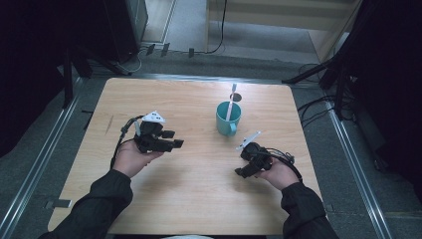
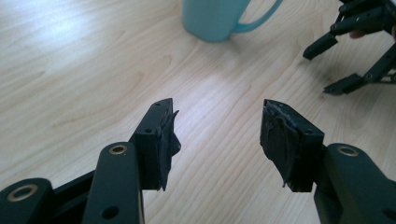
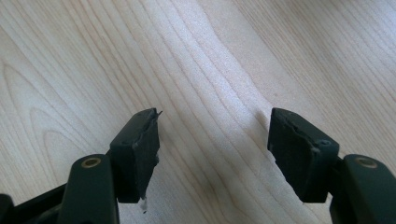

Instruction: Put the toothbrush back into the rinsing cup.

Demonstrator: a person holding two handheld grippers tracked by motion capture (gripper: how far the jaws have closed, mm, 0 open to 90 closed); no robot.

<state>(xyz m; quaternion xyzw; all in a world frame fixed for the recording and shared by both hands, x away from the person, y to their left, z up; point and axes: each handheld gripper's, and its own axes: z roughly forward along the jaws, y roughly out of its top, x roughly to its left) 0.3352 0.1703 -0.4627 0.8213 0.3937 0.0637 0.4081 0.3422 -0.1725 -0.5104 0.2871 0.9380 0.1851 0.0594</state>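
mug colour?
Teal mug, best in the high view.

left gripper [image 1: 176, 139]: we've got the jaws spread wide, pointing toward 3 o'clock, nothing between them
right gripper [image 1: 240, 173]: jaws wide apart too, aimed around 8 o'clock, nothing between them
forearms: both of ours in dark sleeves, coming in from 6 o'clock

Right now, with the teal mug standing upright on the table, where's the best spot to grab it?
Probably the handle: the teal mug stands upright with it facing the person's edge. The open right claw is nearer, so come from that side, jaws across the loop. The white stick leaning inside makes a rim grip awkward.
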